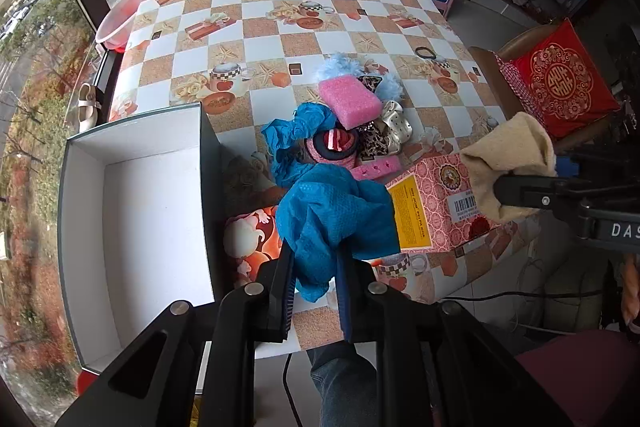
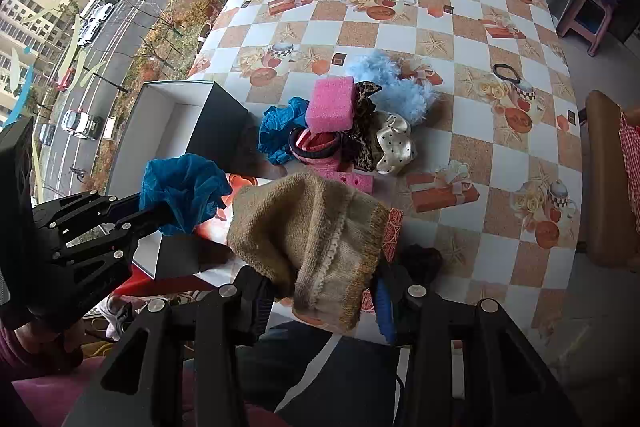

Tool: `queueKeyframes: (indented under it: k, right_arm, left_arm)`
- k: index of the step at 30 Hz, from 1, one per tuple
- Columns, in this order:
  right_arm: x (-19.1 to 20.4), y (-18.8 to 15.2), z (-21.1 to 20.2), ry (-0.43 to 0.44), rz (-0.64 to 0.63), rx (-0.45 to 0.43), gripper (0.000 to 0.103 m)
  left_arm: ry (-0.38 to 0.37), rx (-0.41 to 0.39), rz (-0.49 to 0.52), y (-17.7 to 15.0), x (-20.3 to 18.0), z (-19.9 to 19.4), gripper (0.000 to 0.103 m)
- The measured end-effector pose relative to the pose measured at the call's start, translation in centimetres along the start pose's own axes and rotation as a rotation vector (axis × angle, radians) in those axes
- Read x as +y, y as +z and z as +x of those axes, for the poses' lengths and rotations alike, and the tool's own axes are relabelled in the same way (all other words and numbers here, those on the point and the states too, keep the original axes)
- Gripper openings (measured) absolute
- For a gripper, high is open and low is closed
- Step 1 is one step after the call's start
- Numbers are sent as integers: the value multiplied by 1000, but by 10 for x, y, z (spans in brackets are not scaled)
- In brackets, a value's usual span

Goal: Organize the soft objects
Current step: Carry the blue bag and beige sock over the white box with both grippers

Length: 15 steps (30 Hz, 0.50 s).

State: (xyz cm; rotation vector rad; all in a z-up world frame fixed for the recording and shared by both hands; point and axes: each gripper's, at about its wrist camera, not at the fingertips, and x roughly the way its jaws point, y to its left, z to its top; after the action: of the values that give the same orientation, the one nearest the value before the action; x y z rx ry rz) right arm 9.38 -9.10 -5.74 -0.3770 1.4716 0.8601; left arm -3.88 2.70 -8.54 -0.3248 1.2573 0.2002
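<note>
My left gripper (image 1: 316, 261) is shut on a crumpled blue cloth (image 1: 336, 215), held above the table's near edge just right of an open box with a white inside (image 1: 148, 227). My right gripper (image 2: 320, 287) is shut on a beige knit cloth (image 2: 312, 243) that bulges out above the jaws. Each gripper shows in the other's view: the right gripper (image 1: 516, 191) at the right, the left gripper (image 2: 160, 215) at the left. A pile in the middle holds a pink sponge (image 2: 332, 105), a light blue fluffy piece (image 2: 384, 79), a cream scrunchie (image 2: 394, 147) and a second blue cloth (image 2: 280, 131).
A pink patterned carton (image 1: 436, 203) lies on the checked tablecloth (image 1: 280, 11) under the right gripper. A black hair tie (image 2: 506, 73) lies apart at the right. A pink basin (image 1: 132, 11) sits by the window. A chair with a red cushion (image 1: 560, 83) stands at the right.
</note>
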Motion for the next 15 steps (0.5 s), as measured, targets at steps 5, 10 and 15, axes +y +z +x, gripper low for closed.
queueKeyframes:
  k: [5,10,15]
  right_arm:
    - [14,-11,1,2,-19,11,43]
    - [34,-14,2,-2,-65,17,43]
    - [54,-12,7,1,-123,32,43]
  left_arm:
    - [-5,9,10,-13,4,-2,19]
    - [-4,-1,-11,-22,13,-8,19]
    - [4,-25,-59,-30,28,-16,19]
